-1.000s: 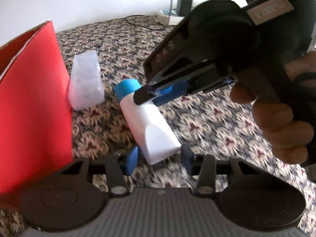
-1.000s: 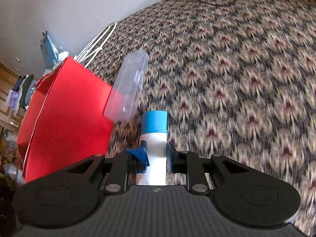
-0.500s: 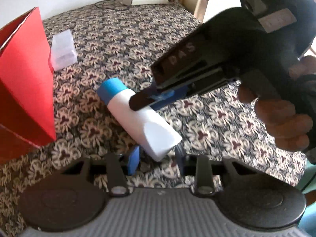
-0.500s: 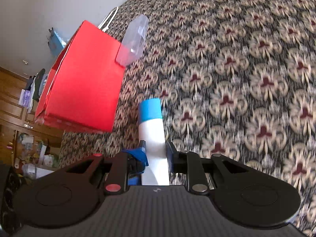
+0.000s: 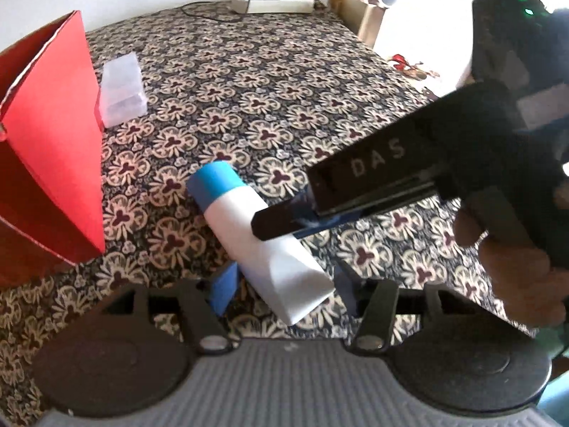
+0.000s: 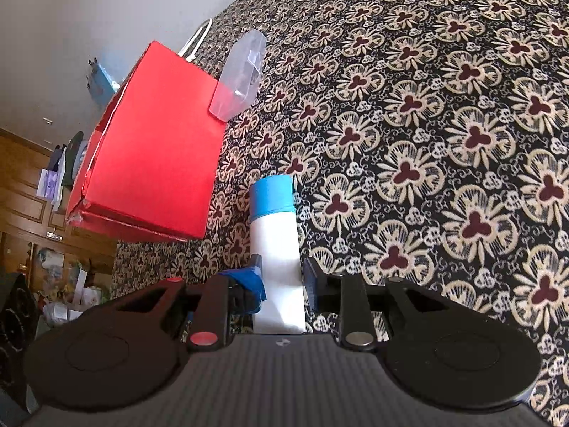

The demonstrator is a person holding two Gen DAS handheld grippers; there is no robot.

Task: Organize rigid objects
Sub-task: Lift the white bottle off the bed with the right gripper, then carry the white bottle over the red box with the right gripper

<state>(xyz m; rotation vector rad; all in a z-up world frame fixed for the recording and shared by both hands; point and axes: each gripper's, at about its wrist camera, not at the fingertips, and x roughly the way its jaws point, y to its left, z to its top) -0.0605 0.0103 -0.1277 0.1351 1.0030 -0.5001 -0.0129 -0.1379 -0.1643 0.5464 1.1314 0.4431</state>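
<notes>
A bed or table covered w/ dark floral-print cloth (image 5: pixel 270 82), cream and maroon flowers, fills both views. At its far edge, seen from left wrist cam, a white power strip (image 5: pixel 272 0) w/ a black charger plugged in sits against a pale wall. Right wrist cam shows wood cabinets and clutter off to the left, blurry.

A white tube w/ blue cap (image 5: pixel 256 235) lies on the cloth, cap end pointing away from both tools. Left gripper (image 5: pixel 281 286) sits at the tube's flat crimped end: its blue pads stand on either side of that end w/ visible gaps, so it's released, not pressing; jaws have just been opening. Right gripper (image 6: pixel 282 277) straddles the tube's white body (image 6: pixel 277 259) nearer mid-length; from its own cam the pads stand right beside the tube's sides, jaws have just been opening, a sliver of gap on the right side, so grip looks let go. In left cam the right gripper comes in from the right, a person's hand (image 5: pixel 512 263) wrapped round its handle.

Red paper bag (image 5: pixel 53 163) w/ white handles stands left of both tools, near the tube but apart. Clear plastic box (image 5: pixel 121 89) rests beyond the bag's corner, further from the tools.
</notes>
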